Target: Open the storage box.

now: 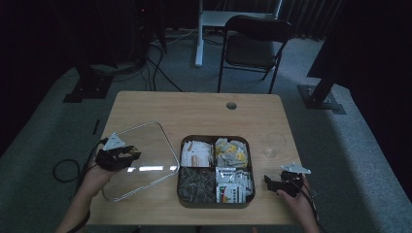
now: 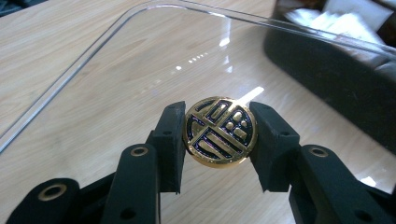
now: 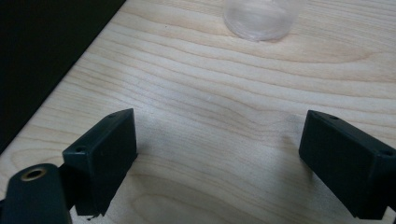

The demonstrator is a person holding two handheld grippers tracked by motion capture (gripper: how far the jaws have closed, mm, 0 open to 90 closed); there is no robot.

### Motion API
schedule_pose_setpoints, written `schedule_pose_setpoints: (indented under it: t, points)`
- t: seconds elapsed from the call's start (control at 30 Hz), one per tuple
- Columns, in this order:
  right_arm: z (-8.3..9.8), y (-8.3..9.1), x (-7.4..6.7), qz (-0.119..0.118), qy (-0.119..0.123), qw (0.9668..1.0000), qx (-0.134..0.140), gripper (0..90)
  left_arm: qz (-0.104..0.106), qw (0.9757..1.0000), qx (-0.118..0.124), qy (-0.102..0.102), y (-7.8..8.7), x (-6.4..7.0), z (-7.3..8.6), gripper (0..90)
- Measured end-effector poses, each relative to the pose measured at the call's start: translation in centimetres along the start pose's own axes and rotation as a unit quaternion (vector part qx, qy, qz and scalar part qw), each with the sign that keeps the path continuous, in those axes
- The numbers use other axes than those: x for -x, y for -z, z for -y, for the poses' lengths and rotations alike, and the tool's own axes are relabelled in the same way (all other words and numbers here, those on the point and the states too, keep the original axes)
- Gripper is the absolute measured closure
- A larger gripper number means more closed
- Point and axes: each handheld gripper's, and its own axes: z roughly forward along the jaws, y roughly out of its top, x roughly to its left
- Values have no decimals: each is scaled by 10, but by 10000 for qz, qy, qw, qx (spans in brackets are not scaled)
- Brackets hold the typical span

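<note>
Two grippers are at work over the wooden table (image 1: pixel 204 109), one at each side of it. Farthest left, the left gripper (image 1: pixel 132 154) is clamped on a round gold knob (image 2: pixel 219 131) with a dark patterned face; in the left gripper view both black pads press on the knob's rim, one on each side. That knob sits on a clear lid (image 1: pixel 138 160), a rounded square pane that spreads out ahead of and around the jaws, its raised edge curving off beyond the knob. Whether the lid lies flat on the wood or is lifted off it cannot be told.

Just past the lid's far edge from this gripper stands a dark tray (image 1: pixel 214 203) with four compartments, each holding packets: white and orange ones, yellow ones, dark ones, and white ones with green and orange print.

Beyond the tray, the right gripper (image 1: pixel 269 182) rests low over the wood with its jaws spread wide and nothing but bare table between them. Ahead of those jaws, well apart from them, stands a small clear cup (image 3: pixel 259 18).
</note>
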Motion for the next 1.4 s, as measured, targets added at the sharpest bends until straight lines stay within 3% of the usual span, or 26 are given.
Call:
schedule_pose_setpoints:
  t: [0.23, 0.53, 1.07, 1.4]
  points:
    - [0, 0, 0, 0, 0, 10000, 0, 107, -64, 9998, -24, 177, -6, -6, 18, 587]
    - [0, 0, 0, 2, 2, 10000, -1, 107, -215, 9992, -51, 323, -26, -10, 31, 587]
    - [0, 0, 0, 2, 2, 10000, -1, 107, -422, 9980, -35, 480, -55, -18, 31, 586]
    - [0, 0, 0, 0, 0, 10000, 0, 107, -362, 9980, -203, 476, -69, -21, 25, 585]
